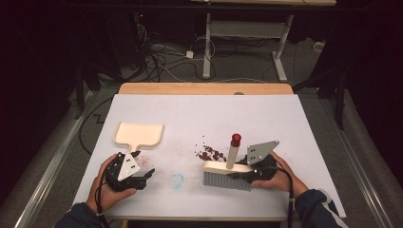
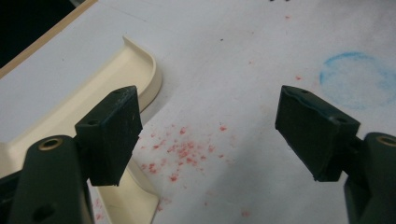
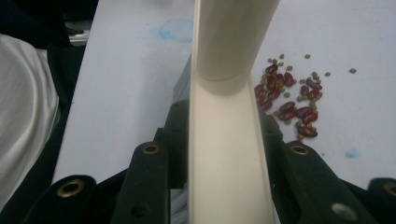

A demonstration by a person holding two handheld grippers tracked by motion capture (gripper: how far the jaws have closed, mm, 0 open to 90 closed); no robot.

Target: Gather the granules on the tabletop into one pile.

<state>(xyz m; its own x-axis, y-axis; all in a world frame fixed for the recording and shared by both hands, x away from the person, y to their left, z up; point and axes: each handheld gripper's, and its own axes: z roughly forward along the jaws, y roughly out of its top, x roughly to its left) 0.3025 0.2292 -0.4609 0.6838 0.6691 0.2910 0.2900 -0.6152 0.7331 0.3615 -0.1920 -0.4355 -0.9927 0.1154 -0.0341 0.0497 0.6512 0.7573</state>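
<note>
Here's the brush [image 1: 227,174]: a cream block with pale grey bristles pointing down at the table [image 1: 204,107], and a cream handle standing up from it, capped in red. It sits toward the near edge, right of centre, bristles on the white surface. Just beyond it lies a scatter of dark red beans [image 1: 209,153] mixed with small greenish ones. Over toward the near left, a cream dustpan [image 1: 139,134] lies flat with raised side walls, its stub handle pointing at the near edge.

The high view gives the layout, plus a faint blue ring [image 1: 177,180] near the near edge between the two hands. The right gripper view brings the beans [image 3: 287,95] in close beside the brush block [image 3: 226,154] and shows the smaller green grains among them. The left gripper view picks out red speckles [image 2: 182,151] on the table right by the dustpan's [image 2: 140,70] curved corner, and the blue ring [image 2: 357,79] off past the far jaw.

Right gripper [image 1: 251,173]: jaws pressed against both long sides of the brush block, gripping it, seen up close in its own view [image 3: 226,135]. Left gripper [image 1: 141,175]: jaws spread wide, nothing between them but bare table; one jaw sits over the dustpan's rim [image 2: 210,135], though contact cannot be told.
</note>
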